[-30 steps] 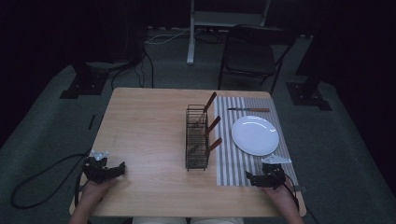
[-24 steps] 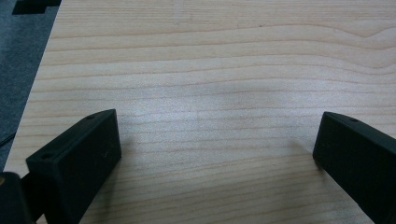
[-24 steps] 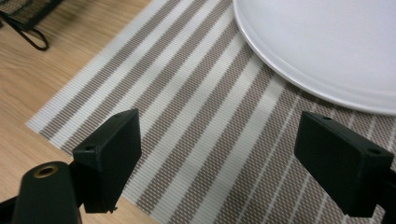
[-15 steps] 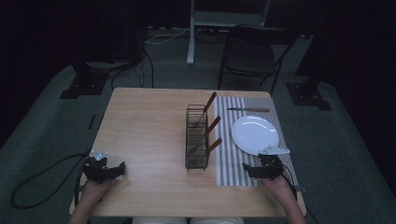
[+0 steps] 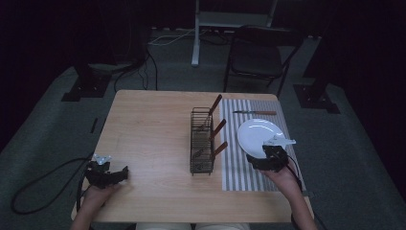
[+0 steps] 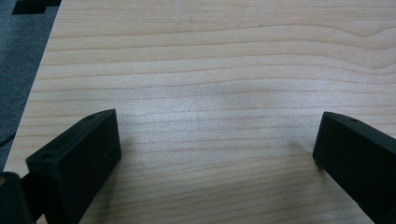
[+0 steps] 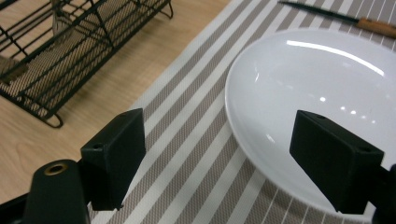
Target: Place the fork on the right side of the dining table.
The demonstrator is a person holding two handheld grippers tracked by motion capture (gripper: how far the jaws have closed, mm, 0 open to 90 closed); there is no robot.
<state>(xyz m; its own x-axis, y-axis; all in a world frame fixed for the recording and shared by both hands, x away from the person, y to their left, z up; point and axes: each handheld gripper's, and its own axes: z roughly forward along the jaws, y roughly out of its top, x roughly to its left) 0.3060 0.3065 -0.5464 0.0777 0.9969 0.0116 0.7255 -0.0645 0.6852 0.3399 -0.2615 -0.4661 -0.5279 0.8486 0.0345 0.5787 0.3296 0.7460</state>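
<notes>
The right gripper (image 5: pixel 266 158) is being held with its jaws spread wide and nothing between them, poised at the near edge of the white plate (image 5: pixel 259 134); in the right gripper view (image 7: pixel 219 154) one jaw is being seen over the plate's rim (image 7: pixel 299 107) and the other over the striped placemat (image 7: pixel 196 140) beside it. Whether the jaws are touching the plate cannot be told. The plate is lying on the striped placemat (image 5: pixel 242 177) at the right of the wooden table (image 5: pixel 148 129). Beyond the plate, a knife with a wooden handle (image 5: pixel 254 113) is lying across the far end of the mat, apart from the plate. Just left of the mat, a black wire rack (image 5: pixel 201 143) is standing on the bare wood, with three brown-handled utensils (image 5: pixel 218 129) being held in it, their handles tilted toward the mat. The left gripper (image 5: pixel 107 173) is being held low at the near left corner of the table, well apart from the rack, its jaws likewise released and wide; in the left gripper view (image 6: pixel 215 154) bare wood grain (image 6: pixel 210 70) is being seen between them.
</notes>
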